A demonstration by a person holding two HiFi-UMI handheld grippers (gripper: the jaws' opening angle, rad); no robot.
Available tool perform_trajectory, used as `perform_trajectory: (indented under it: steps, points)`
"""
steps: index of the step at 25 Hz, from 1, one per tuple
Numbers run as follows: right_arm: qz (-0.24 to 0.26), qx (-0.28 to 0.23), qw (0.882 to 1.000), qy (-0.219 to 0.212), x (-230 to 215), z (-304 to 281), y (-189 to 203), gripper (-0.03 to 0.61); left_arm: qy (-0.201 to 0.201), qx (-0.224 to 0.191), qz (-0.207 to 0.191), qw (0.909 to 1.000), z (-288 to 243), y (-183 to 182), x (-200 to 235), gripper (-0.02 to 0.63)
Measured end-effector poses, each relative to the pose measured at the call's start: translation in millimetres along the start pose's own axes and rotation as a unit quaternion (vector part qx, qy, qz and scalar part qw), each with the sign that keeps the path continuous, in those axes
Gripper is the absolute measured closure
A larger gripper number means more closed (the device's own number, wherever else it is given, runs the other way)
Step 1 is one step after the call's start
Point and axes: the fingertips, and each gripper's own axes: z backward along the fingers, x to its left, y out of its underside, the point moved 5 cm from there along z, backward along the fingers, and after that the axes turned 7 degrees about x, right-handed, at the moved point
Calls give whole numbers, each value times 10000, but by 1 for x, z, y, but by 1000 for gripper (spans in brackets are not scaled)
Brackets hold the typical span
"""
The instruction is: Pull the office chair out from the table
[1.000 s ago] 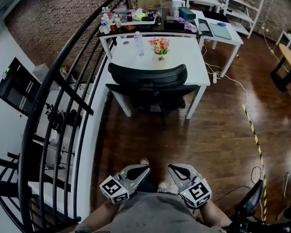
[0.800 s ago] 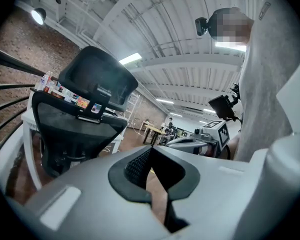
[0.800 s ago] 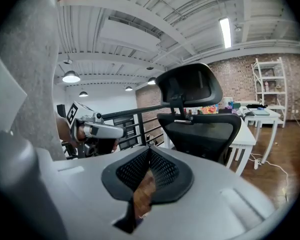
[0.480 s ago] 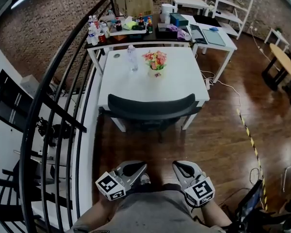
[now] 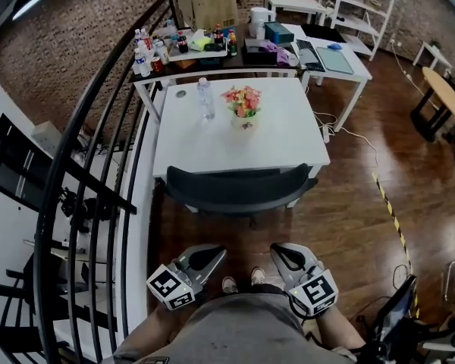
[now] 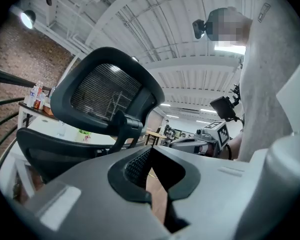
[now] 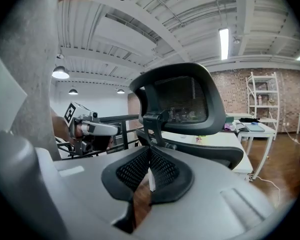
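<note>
Your left claw (image 6: 149, 150) was closed, its two pads pressed together with nothing between them, and your right claw (image 7: 149, 154) was closed and empty in the same way. You held both low in front of your body, side by side and a little apart, on the near side of the white table (image 5: 288, 142), each pointing toward it. Neither touched anything, and your shoes (image 5: 229, 284) showed between them on the dark wooden floor (image 5: 341, 218), a stretch of which lay between the claws and the table. The black office chair (image 5: 235, 189) stood pushed in at the table's near edge, its curved back running along that edge, well apart from both claws. Each claw's own camera had the chair's mesh back ahead of the jaws. On the table a small pot of flowers (image 5: 243, 103) stood near the middle, with a clear bottle (image 5: 205, 99) just to its left as you faced it. A black railing (image 5: 98, 165) ran along the table's left side. Beyond the table's far edge sat a cardboard box (image 5: 208, 4) among small bottles (image 5: 144, 55), and off the table's far right corner stood a white desk (image 5: 341, 55).
</note>
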Motion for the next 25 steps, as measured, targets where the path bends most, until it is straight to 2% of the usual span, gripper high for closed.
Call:
perform_trajectory:
  steps: [6,14,20,25]
  points:
    - [142,-145,9995,246,-45,4,-17,571,-617,-157,-267,9976,12,-24,38,611]
    - [400,-424,9931,1020,-130,12,-48,571,-1491,-365,-821,9847,45,-74,107,611]
    - [525,-592,9886,1278,-166,15,-77,571,-1781,-374,-1131,9768,54,-98,140,611]
    - [566,-673,9892,1175,-175,9,-84,571,-1822,-310,-1301,9741,54,-106,153,611]
